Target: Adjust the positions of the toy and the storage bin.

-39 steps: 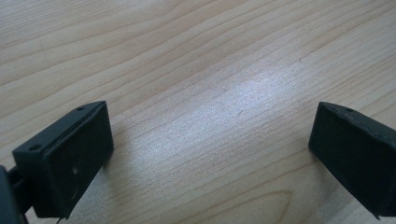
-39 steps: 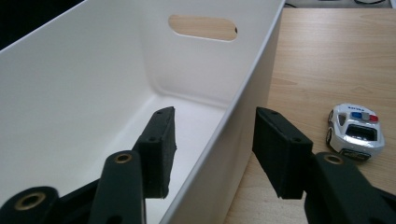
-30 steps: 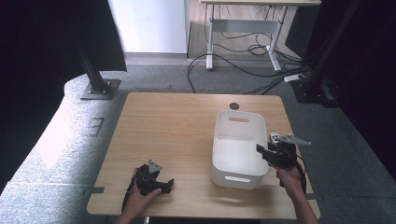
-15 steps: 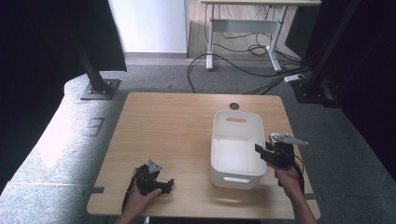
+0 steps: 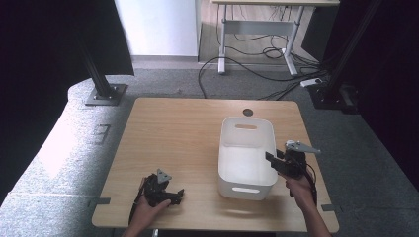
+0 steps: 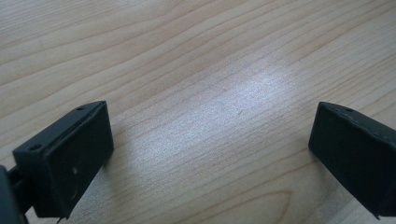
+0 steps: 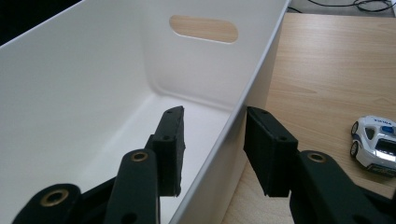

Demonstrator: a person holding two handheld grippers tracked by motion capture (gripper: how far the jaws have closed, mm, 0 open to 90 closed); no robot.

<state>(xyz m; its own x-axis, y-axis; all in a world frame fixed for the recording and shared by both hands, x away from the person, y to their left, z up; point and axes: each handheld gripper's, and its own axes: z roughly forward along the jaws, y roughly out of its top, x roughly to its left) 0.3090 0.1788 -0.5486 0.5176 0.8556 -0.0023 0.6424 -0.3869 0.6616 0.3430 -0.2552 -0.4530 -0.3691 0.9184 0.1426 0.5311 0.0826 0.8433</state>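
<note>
white bin [image 5: 245, 158]: empty | right gripper [image 7: 212, 140] fingers clamped on wall | left gripper [image 6: 210, 154] fingers apart

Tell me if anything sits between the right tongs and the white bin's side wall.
Nothing visible does. The right tongs straddle the right wall of the white bin, one jaw inside and one outside. A toy police car sits on the table off to the side, apart from them.
</note>
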